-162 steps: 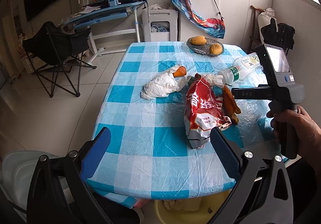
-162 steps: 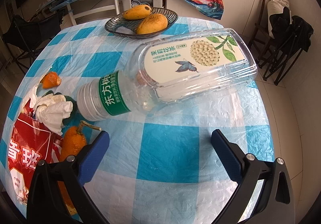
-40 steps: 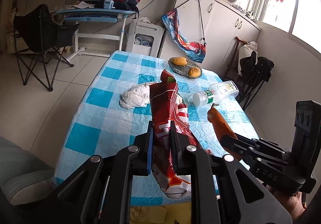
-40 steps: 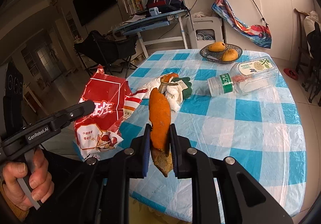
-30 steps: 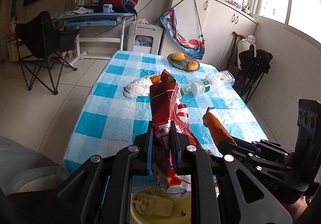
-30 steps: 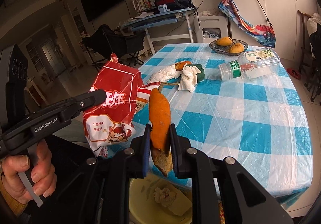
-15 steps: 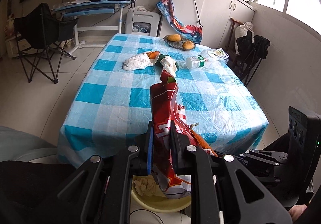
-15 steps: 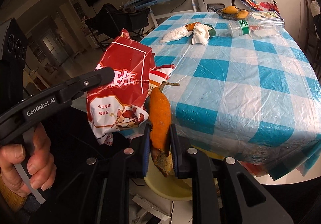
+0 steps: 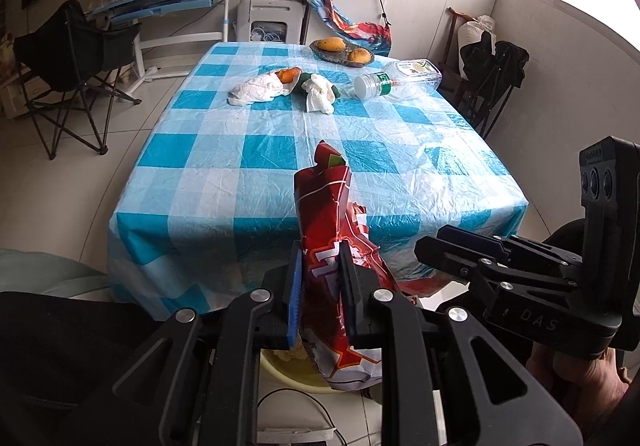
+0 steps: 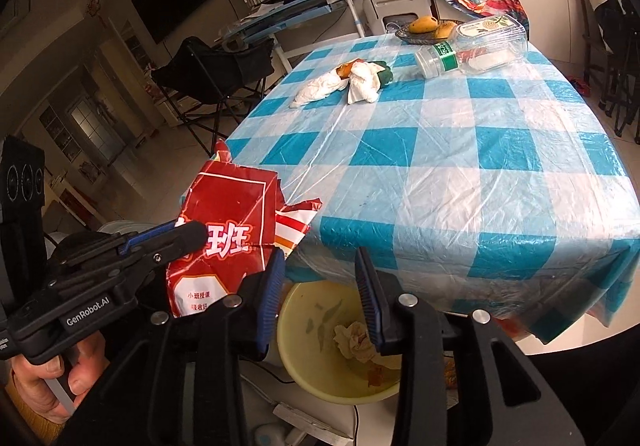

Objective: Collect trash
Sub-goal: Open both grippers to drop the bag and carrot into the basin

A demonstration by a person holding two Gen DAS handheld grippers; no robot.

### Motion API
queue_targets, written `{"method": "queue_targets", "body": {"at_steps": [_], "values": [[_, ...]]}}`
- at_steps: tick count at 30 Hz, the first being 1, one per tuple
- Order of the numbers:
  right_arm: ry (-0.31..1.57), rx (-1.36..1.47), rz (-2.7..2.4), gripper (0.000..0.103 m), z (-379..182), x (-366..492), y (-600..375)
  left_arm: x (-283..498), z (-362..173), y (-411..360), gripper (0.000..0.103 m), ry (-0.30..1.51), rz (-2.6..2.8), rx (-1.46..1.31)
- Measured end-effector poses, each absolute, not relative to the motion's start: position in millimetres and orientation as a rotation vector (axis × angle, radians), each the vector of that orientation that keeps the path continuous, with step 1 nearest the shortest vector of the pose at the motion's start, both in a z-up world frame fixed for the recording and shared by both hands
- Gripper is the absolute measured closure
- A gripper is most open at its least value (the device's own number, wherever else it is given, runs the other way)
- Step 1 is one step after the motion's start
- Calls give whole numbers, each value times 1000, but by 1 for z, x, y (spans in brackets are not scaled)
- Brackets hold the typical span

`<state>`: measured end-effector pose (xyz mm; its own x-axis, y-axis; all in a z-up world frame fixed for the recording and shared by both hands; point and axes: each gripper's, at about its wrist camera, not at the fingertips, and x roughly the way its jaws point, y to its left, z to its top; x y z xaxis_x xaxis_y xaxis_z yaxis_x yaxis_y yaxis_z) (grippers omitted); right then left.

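My left gripper (image 9: pixel 320 286) is shut on a red snack bag (image 9: pixel 332 238), held off the table's near edge above a yellow bin (image 9: pixel 288 374). The right wrist view shows the same bag (image 10: pixel 228 234) in the left gripper (image 10: pixel 192 236). My right gripper (image 10: pixel 320 298) is open and empty, right above the yellow bin (image 10: pixel 304 326), which holds crumpled paper and orange scraps (image 10: pixel 374 368). In the left wrist view the right gripper (image 9: pixel 436 246) is side-on, to the right of the bag.
On the blue-checked table (image 9: pixel 248 150) lie white tissues (image 9: pixel 256 88) with an orange peel (image 9: pixel 288 74), a clear plastic bottle (image 9: pixel 400 80) on its side, and a fruit bowl (image 9: pixel 342 50). A folding chair (image 9: pixel 68 58) stands left.
The right gripper has opened and the orange peel it held is gone from its jaws; orange scraps lie in the bin. Both grippers pulled back and lower from the table.
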<state>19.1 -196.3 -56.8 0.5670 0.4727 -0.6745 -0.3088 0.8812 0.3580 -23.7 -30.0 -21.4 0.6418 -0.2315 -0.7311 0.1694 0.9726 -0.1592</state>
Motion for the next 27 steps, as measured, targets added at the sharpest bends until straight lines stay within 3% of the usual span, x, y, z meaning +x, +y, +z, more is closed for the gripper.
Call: {"method": "queue_targets", "body": {"at_steps": [5,27], "values": [[837,201,452,65,-54,17,-197,-27,-16,-29,59,809,-204,-82],[826,184,447,62,-54,22,-194,-24,-12,-22,53,751,-138,-71]]}}
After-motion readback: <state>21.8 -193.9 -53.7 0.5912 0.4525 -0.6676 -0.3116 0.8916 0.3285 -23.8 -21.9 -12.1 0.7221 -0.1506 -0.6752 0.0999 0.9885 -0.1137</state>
